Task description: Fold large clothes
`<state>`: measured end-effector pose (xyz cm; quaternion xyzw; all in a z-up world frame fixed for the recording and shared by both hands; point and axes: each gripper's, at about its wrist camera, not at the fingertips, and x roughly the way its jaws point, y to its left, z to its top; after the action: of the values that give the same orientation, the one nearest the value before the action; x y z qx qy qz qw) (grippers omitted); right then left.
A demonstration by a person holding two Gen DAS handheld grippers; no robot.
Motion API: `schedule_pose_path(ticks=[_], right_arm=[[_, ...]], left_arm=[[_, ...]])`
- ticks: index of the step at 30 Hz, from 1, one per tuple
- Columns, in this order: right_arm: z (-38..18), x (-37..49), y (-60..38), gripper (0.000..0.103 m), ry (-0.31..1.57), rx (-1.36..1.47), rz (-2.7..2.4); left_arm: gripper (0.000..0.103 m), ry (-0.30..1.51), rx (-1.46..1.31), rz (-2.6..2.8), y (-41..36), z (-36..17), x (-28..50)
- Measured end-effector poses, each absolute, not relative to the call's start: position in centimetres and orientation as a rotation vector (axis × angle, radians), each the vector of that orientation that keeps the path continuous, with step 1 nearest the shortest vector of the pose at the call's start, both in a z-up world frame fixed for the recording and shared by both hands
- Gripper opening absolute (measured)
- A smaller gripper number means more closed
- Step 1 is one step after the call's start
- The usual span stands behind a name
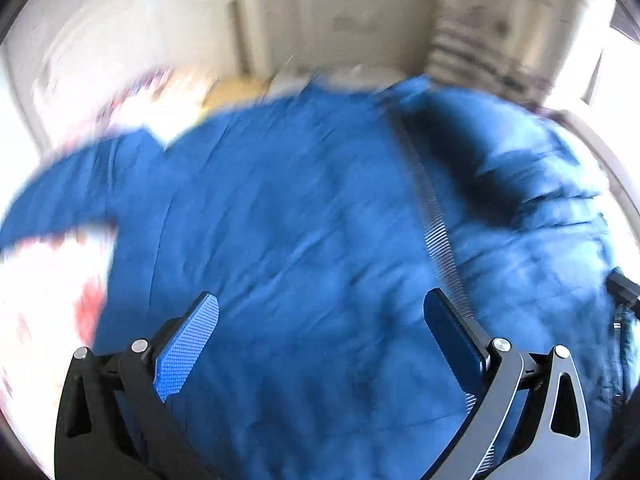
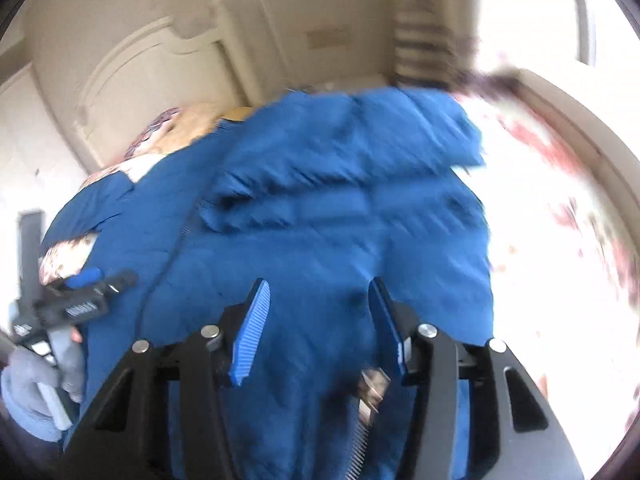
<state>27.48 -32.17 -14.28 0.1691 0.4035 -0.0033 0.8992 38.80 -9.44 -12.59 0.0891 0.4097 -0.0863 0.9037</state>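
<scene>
On the bed in front of me lies the big blue jacket (image 1: 304, 216), spread across the floral bedspread (image 2: 560, 216) with its quilted front up. Its zipper (image 1: 436, 216) runs down the middle as a pale toothed line in my left wrist view, and at the near edge of my right wrist view I can see the zipper's metal pull (image 2: 374, 390) between my gripper's arms. One sleeve (image 1: 76, 184) stretches out flat to the left side of the left view. On the far side a part of the jacket is folded over the body, making a thicker ridge (image 2: 320, 168) with a dark shadow under its edge. Both views are blurred, so finer creases I cannot make out.

My left gripper (image 1: 320, 344) hangs over the jacket's lower half, its blue pads wide apart and nothing between them. My right gripper (image 2: 318, 328) is also above the cloth, pads parted about halfway, pinching nothing; whether the tips brush the fabric I cannot tell.

In the right view my left hand (image 2: 36, 384), in a grey glove, grips the other tool's handle at the jacket's left edge. Beyond the jacket are a yellowish pillow (image 2: 192, 128), the cream headboard (image 2: 152, 64) and a bright window (image 2: 532, 20).
</scene>
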Motion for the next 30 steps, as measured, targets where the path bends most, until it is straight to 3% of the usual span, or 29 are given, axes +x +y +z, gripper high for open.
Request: schedule_pose_path(ticks=[5, 13, 16, 18, 20, 21, 26, 30], right_arm=[[-15.6, 26.7, -32.4, 0.05, 0.794, 0.366, -0.045], [-16.1, 26.1, -33.2, 0.05, 0.764, 0.416, -0.035], [-16.1, 26.1, -33.4, 0.05, 0.764, 0.418, -0.034], [-16.2, 26.0, -33.4, 0.05, 0.761, 0.425, -0.032], [-16.2, 25.3, -33.3, 0.05, 0.757, 0.432, -0.029], [-16.3, 25.3, -33.4, 0.05, 0.756, 0.435, -0.027], [-16.6, 25.2, -33.8, 0.05, 0.749, 0.445, -0.021], [-16.7, 25.2, -34.0, 0.051, 0.75, 0.448, -0.017]], left_arm=[[0.099, 0.731, 0.398, -0.335, -19.7, -9.1, 40.0], [0.095, 0.691, 0.711, -0.509, -33.8, -12.3, 42.1], [0.071, 0.739, 0.755, -0.513, -35.3, -14.3, 43.2], [0.042, 0.736, 0.711, -0.581, -34.9, -14.4, 43.1], [0.024, 0.709, 0.605, -0.61, -33.2, -13.0, 42.9], [0.022, 0.7, 0.456, -0.624, -31.0, -11.0, 43.2], [0.021, 0.748, -0.281, -0.649, -16.5, -7.1, 46.1], [0.022, 0.861, -0.591, -0.6, -6.5, -11.6, 47.4]])
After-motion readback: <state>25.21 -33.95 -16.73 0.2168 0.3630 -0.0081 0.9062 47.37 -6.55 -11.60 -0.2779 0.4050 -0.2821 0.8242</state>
